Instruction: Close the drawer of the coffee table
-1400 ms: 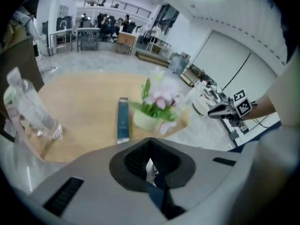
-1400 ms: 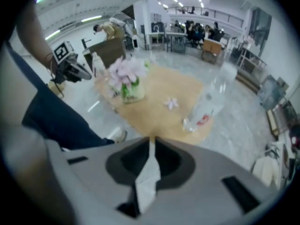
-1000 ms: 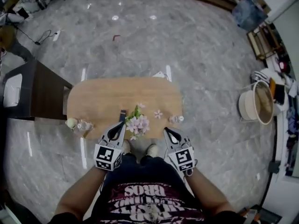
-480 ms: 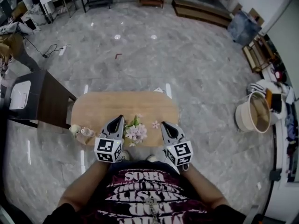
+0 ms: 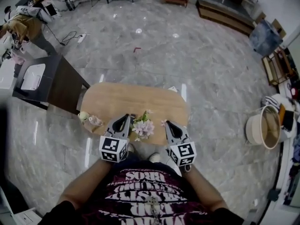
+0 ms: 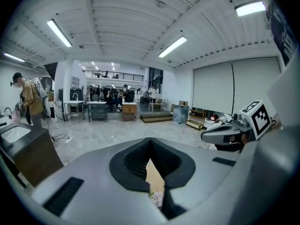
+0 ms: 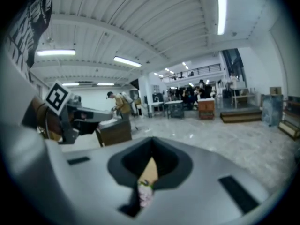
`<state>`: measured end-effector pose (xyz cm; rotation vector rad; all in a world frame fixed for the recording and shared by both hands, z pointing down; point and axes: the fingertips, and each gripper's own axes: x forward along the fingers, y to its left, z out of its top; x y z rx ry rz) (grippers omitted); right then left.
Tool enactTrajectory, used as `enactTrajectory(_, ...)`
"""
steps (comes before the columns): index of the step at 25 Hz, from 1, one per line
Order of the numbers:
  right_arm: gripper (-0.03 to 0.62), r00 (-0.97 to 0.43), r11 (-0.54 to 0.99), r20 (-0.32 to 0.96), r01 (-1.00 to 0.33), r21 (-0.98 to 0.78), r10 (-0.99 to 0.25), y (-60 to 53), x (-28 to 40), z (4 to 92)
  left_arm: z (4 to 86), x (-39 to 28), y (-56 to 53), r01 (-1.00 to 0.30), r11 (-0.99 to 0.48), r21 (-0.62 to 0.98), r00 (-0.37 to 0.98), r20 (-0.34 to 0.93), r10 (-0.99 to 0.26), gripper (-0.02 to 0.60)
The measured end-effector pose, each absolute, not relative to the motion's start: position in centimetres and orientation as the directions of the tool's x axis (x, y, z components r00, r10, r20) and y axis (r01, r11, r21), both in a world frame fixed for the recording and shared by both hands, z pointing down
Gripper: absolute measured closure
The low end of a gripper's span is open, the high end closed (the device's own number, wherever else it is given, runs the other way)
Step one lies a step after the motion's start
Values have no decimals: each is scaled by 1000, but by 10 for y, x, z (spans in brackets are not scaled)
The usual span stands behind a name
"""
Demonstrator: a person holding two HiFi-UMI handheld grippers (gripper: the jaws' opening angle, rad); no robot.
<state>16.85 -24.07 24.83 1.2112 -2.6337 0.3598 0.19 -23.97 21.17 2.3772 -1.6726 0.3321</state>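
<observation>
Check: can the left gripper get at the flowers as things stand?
Probably yes. The left gripper hangs just left of the flowers at the table's near edge, nothing showing between them. Its jaws are shut, so they would need opening first.

Seen from above, a person in a dark printed shirt [image 5: 140, 191] stands at the near edge of a wooden coffee table [image 5: 131, 100] on a grey marble floor [image 5: 197, 55]. The left gripper [image 5: 125, 118] and right gripper [image 5: 168, 124] are held over that edge, each with its jaws drawn together. A bunch of pink flowers [image 5: 143, 127] sits on the table between them. Two small ornaments [image 5: 83, 116] sit at the table's left end, near a dark cabinet [image 5: 61, 83]. A round basket [image 5: 264, 127] stands well apart at right.
</observation>
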Motion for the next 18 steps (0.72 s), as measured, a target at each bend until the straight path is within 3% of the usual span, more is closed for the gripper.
enactTrajectory(6,560,-652,641,299,-753,-147,-697,-241,160,250,219,-7,-232,-946,-322,42,316,349,-882,560)
enactTrajectory(18,560,-522,511,348,-850,-130,-779,-264,115,249,231,-46,-278,-869,-492,59,479,353,-804,560)
